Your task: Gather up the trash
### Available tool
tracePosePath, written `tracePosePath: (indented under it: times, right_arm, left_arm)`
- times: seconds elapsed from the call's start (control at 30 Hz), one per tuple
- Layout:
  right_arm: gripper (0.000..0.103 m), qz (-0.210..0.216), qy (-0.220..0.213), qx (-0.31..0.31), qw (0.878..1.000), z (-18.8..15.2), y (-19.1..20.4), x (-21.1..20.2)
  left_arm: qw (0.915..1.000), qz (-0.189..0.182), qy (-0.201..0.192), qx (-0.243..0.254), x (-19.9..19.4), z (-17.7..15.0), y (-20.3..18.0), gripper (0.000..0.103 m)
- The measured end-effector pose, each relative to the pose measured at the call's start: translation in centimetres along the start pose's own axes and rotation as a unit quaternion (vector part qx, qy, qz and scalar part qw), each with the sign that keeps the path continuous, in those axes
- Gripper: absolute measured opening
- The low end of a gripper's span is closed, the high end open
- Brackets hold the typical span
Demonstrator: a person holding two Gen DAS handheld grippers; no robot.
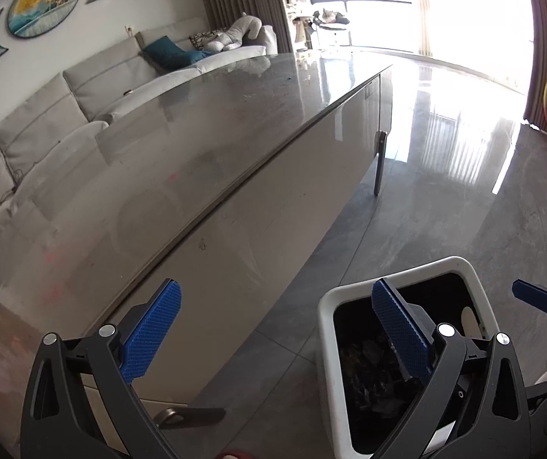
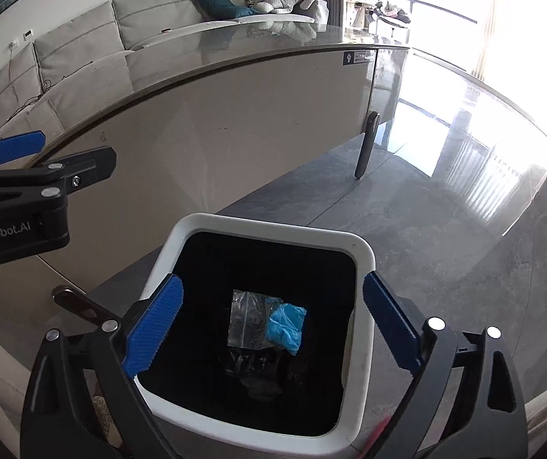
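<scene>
Right tongs (image 2: 269,325) being held released, empty, directly over white bin (image 2: 273,229). Clear bag (image 2: 245,319) and blue wad (image 2: 285,325) lying inside, touching, straight below. Left tongs (image 1: 273,329) also released, empty, being held beside bin, by desk (image 1: 197,122) edge — nothing obstructing.

Glossy stone-look tabletop (image 1: 204,114), shiny floor tiles (image 2: 445,210), smooth white plastic bin (image 2: 273,231) holding a clear plastic bag (image 2: 246,317).

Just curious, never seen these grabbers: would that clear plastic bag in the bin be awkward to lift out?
Probably. The clear bag looks thin and creased, so likely floppy and very light. Its glossy film may slip between the pads.
</scene>
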State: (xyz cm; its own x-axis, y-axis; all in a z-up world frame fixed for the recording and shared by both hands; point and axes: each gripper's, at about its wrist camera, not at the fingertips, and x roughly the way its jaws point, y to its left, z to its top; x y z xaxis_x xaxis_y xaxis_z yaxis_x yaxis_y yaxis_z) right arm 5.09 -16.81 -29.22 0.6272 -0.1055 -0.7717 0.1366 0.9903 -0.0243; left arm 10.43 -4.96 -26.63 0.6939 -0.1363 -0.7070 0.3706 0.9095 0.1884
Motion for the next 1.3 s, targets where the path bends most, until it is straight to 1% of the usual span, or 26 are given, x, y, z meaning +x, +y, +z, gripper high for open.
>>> tracePosePath:
  times: [0.07,0.13,0.37,0.53,0.57,0.67,0.8,0.93,1.07,1.17,1.23,1.3]
  right_arm:
    - [0.098,-0.024,0.017,-0.009,1.000,-0.4,0.0,0.9]
    - [0.098,-0.029,0.033,-0.007,0.999,-0.5,-0.2,1.4]
    - [0.098,-0.023,-0.001,0.001,1.000,0.1,-0.1,-0.1]
    - [0.098,-0.016,0.006,0.000,1.000,0.5,0.4,-0.1]
    - [0.098,-0.014,0.001,-0.001,1.000,0.6,0.5,-0.3]
    - [0.098,-0.022,-0.030,-0.015,0.999,1.3,1.1,-1.5]
    - [0.098,-0.027,-0.064,-0.018,0.997,2.7,1.9,-3.2]
    - [0.098,-0.020,-0.110,-0.022,0.993,4.7,2.8,-5.2]
    - [0.098,-0.010,-0.139,-0.037,0.990,7.1,4.2,-6.6]
    - [0.098,0.008,-0.160,-0.046,0.986,8.9,5.5,-7.7]
    - [0.098,0.014,-0.179,-0.047,0.983,10.1,6.3,-8.5]
    - [0.098,0.021,-0.189,-0.054,0.980,11.2,7.5,-9.1]
  left_arm:
    - [1.0000,-0.002,0.000,0.001,0.0,0.0,-0.1,0.098]
    - [1.0000,-0.006,-0.001,0.002,0.0,0.0,-0.2,0.098]
    - [0.9999,-0.011,-0.003,-0.001,0.0,0.0,-0.1,0.098]
    - [0.9998,-0.018,0.004,-0.005,0.1,-0.1,0.0,0.098]
    - [0.9998,-0.019,0.004,-0.006,0.1,-0.2,0.0,0.098]
    - [0.9998,-0.016,-0.002,-0.014,-0.1,0.0,0.4,0.098]
    - [0.9995,-0.007,-0.010,-0.029,-0.4,0.4,1.1,0.098]
    - [0.9981,0.011,-0.034,-0.050,-1.6,1.4,2.6,0.098]
    - [0.9950,0.019,-0.050,-0.085,-2.7,2.7,5.4,0.098]
    - [0.9920,0.025,-0.062,-0.107,-3.9,3.6,8.1,0.098]
    - [0.9905,0.034,-0.071,-0.113,-4.7,4.1,9.7,0.098]
    - [0.9892,0.034,-0.076,-0.121,-5.3,4.6,11.3,0.098]
